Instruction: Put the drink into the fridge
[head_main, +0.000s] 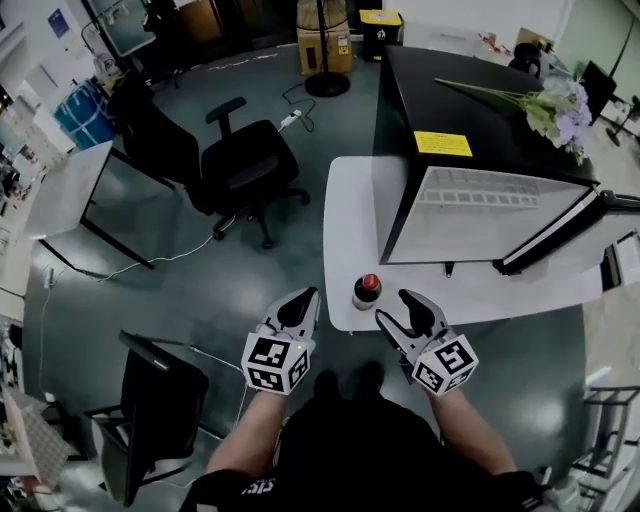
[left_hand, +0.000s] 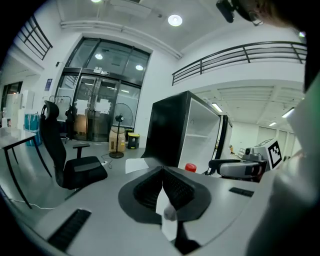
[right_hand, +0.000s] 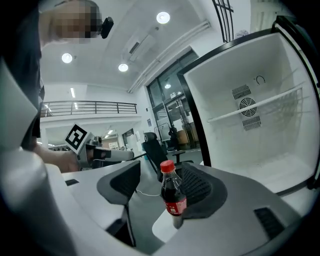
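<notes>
The bottle (right_hand: 172, 192) is dark, with a red cap and label. The fridge (head_main: 440, 110) is black outside and white inside, with a yellow sticker (head_main: 443, 144). The table (head_main: 345, 240) is white and the chair (head_main: 245, 165) black. The left gripper (head_main: 308, 296) and right gripper (head_main: 395, 307) carry white cubes with black square markers.

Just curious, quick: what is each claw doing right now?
Left claw: closed, empty.
Right claw: open, empty, bottle just ahead of it.
</notes>
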